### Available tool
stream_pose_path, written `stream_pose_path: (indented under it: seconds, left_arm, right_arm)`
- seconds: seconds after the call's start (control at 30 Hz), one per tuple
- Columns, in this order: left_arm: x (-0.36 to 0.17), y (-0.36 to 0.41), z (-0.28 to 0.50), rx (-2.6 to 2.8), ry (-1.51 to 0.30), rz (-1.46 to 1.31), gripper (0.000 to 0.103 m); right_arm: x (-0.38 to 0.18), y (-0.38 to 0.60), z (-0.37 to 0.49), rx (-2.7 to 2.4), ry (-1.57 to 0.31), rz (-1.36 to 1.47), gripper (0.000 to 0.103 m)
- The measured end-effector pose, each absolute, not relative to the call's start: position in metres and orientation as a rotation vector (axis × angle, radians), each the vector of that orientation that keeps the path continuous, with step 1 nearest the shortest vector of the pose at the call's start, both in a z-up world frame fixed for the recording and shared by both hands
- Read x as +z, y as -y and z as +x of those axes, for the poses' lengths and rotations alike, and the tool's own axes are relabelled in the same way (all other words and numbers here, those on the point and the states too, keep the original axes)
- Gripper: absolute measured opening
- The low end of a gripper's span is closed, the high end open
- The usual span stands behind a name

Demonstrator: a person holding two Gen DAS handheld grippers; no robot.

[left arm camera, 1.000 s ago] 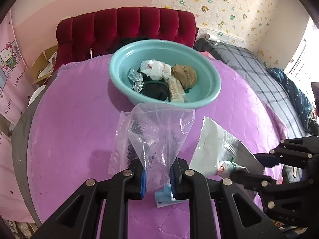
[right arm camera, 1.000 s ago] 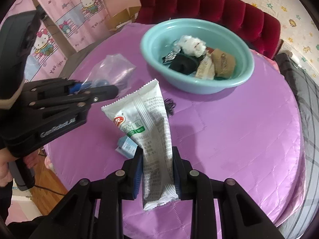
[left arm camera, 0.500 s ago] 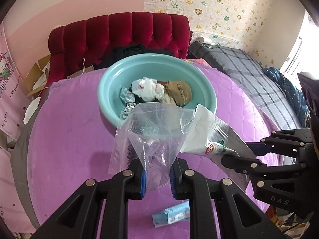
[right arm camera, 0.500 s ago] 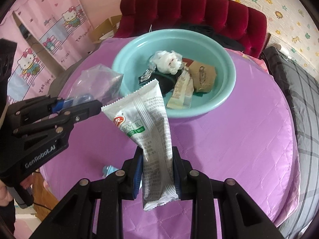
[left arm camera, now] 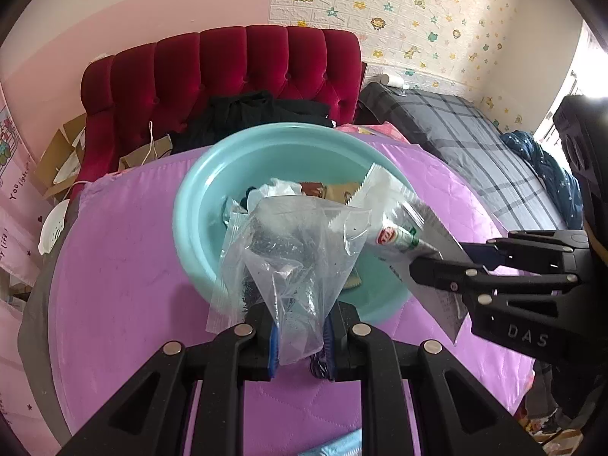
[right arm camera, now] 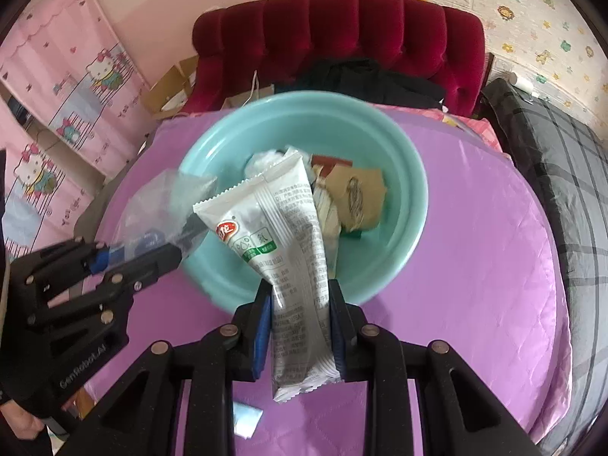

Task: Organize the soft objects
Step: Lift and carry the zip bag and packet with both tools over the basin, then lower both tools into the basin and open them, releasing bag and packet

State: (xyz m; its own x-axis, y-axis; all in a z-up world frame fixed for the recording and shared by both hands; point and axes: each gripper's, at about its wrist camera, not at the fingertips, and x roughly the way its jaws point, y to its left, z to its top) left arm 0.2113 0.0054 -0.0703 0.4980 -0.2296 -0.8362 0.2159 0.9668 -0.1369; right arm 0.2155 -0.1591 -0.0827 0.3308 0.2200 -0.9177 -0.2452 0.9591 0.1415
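Teal plastic basin (right arm camera: 402,205) as landmark, smooth, round, on quilted purple cover (right arm camera: 475,266).

Left gripper (left arm camera: 300,336) pinches clear crinkly bag (left arm camera: 300,250), dark specks inside, above basin near rim.

Right gripper (right arm camera: 300,326) pinches glossy white-grey sachet (right arm camera: 292,250), serrated end over basin.

Step judged: carry-to-basin. Next: lower both, part jaws inside basin among wrappers (right arm camera: 353,193).

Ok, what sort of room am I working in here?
Most likely a child's bedroom at home. A bed with a grey plaid cover runs along the wall, cartoon animal and star wallpaper is behind it, and a pink Hello Kitty curtain hangs beside the round purple-covered table.
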Motion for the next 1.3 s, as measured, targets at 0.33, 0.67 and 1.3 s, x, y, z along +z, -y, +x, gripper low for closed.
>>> stream_pose_path:
  seconds: [0.33,0.67,1.3]
  left_arm:
    - [-0.077,-0.008,0.249,-0.259,-1.012,-0.037,0.019]
    - [-0.096,-0.009,0.282,-0.251,-1.025,-0.054,0.019]
    - [-0.142,0.002,0.308,-0.229,-1.102,-0.04,0.019]
  right_arm:
    - [-0.089,0.16,0.262,0.255,-1.183,0.074,0.028]
    - [-0.111,0.157,0.303,0.199,-1.199,0.145,0.029]
    - [-0.171,0.17,0.334,0.137,-1.297,0.295,0.03]
